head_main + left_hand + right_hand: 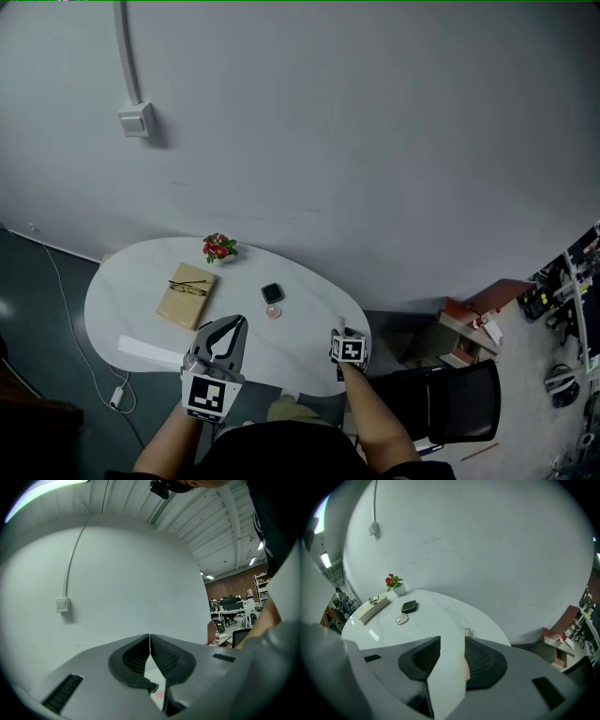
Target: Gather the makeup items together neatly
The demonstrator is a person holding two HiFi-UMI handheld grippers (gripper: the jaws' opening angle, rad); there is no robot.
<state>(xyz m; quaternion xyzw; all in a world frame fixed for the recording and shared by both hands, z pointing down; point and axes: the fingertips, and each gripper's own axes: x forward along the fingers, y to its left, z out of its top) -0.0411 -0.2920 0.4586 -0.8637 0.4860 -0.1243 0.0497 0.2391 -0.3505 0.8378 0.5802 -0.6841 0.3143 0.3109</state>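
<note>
With its jaws half apart and empty, the right tool (452, 645) faces the small tube (467, 631), which is just ahead and slightly right of its gap.

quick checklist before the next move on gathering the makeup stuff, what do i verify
1. Right gripper ready to grasp: ok. The jaws are apart and only the tabletop shows between them.
2. Left gripper ready to grasp: not ok. The jaws are together, with nothing in them.
3. Black compact and pink round item grouped: ok. They lie close beside each other.
4. Small cylinder with that group: not ok. It stands apart, near the table edge just past the right gripper.
5. What the small cylinder is: cannot tell, too small.
6. Book clear of the makeup: ok. It lies off to one side.
</note>
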